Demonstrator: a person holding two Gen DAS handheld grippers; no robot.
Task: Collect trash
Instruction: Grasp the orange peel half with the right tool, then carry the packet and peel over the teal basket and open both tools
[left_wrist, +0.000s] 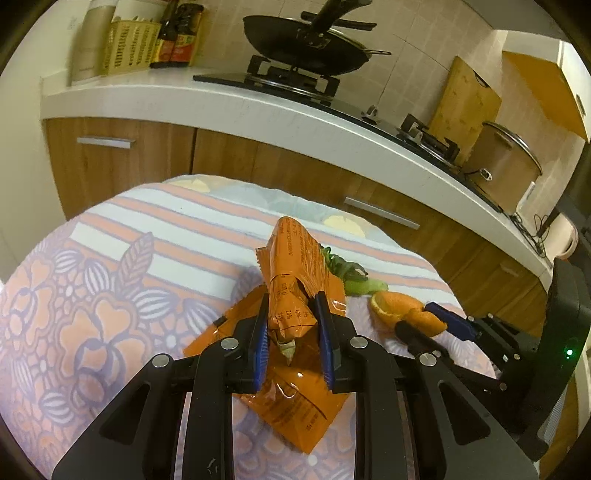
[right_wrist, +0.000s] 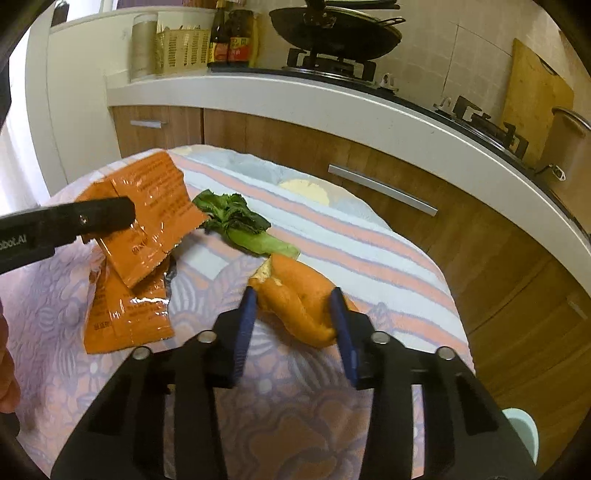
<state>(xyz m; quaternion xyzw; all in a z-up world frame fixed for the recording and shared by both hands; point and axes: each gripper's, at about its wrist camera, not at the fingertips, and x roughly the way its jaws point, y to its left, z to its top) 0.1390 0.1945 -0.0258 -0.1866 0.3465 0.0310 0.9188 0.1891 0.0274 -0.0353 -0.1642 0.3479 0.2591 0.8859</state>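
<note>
left wrist: close, faces counter (left_wrist: 258, 107) | right wrist: likewise (further right) | shared: tablecloth (left_wrist: 110, 240), wrapper (left_wrist: 291, 266)

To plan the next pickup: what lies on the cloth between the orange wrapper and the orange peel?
In the right wrist view, a green vegetable scrap lies between the orange wrapper and the orange peel, its pale stem end reaching the peel.

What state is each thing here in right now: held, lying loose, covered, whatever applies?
Left gripper: shut on the upper orange wrapper.
Upper orange wrapper: crumpled, gripped, raised.
Lower orange wrapper: flat on the tablecloth.
Right gripper: shut on the orange peel.
Orange peel: pinched between the fingers.
Green vegetable scrap: lying loose.
Wok: on the stove.
Steel pot: lidded.
</note>
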